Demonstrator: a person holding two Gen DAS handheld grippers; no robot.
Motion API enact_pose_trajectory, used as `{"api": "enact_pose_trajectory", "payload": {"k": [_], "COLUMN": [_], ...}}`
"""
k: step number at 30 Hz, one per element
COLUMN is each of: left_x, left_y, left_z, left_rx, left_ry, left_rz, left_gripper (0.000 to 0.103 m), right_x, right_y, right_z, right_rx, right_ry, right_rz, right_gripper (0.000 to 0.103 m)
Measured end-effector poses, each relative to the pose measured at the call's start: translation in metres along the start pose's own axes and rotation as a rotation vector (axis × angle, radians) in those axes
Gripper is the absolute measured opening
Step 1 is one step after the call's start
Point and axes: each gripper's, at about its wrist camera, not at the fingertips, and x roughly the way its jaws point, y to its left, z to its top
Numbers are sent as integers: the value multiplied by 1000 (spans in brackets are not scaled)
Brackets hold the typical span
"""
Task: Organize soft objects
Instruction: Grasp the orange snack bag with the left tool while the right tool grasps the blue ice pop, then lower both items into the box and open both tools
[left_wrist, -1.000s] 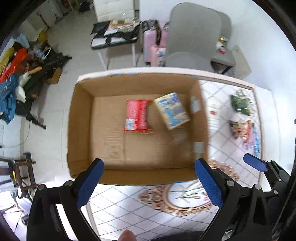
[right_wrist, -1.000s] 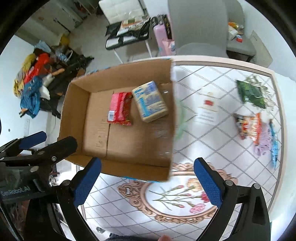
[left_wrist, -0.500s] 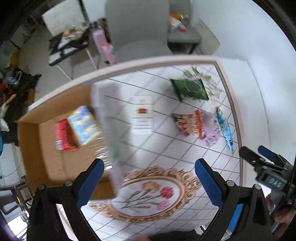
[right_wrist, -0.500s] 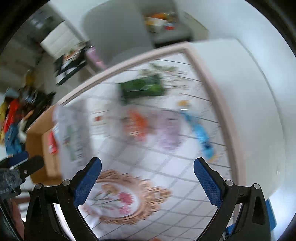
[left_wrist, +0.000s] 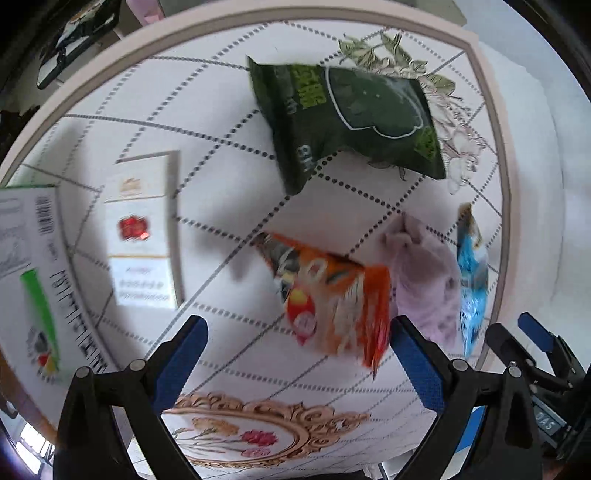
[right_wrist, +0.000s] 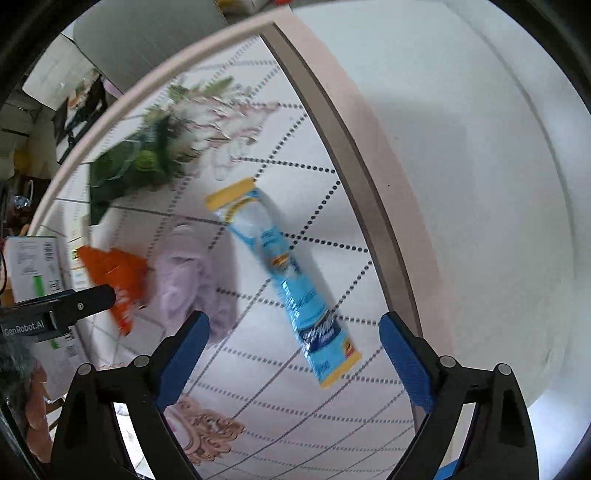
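My left gripper is open and empty above an orange snack bag on the patterned tablecloth. A pale purple soft cloth lies to its right, then a blue packet. A dark green snack bag lies farther back. My right gripper is open and empty over the blue packet. The purple cloth, orange bag and green bag show to its left, blurred.
A white card with a red emblem lies at left on the cloth. A box flap with barcodes stands at the far left edge. The table's pink rim and a white surface are to the right.
Both grippers have swung right, away from the cardboard box, and dropped closer to the snack bags and cloth. Both stay open and empty.
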Motion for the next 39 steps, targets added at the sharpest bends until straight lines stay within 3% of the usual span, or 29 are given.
{"api": "enact_pose_trajectory", "payload": {"k": [3,7,8,10,11,12,14,16,21,26,31,37,39], "left_x": [12,23,25,28,30,32,36,36,23,-16,-79,-158,-183], "left_y": [-4,-5,-5,-8,-9,-12,-17,-21,-20,-10,9,75,96], "left_z": [6,10,10,7,6,5,0,-8,-33,-71,-129,-161,-159], "left_rx": [-5,-34,-38,-33,-26,-23,-13,-6,-11,-13,-11,-37,-58], "left_ry": [17,30,30,30,36,45,51,29,-19,-96,-211,-330,-345], "left_rz": [32,59,64,70,72,83,106,128,118,67,-31,-102,-121], "left_gripper": [101,100,99,86,68,51,50,48,44,43,43,43,43], "right_x": [18,38,43,47,49,51,53,52,45,10,-53,-130,-146], "right_y": [0,3,5,6,7,7,8,9,4,5,33,109,145], "right_z": [9,17,19,22,22,22,22,23,14,-4,-34,-78,-93], "right_rx": [-2,-10,-11,-11,-14,-13,-8,-2,28,32,0,-133,-184], "right_ry": [31,63,72,74,76,80,77,72,66,13,-78,-168,-173], "right_rz": [-2,-12,-10,-10,-21,-26,-33,-38,-9,52,140,242,280], "right_gripper": [90,72,72,70,68,59,51,35,17,16,16,16,16]}}
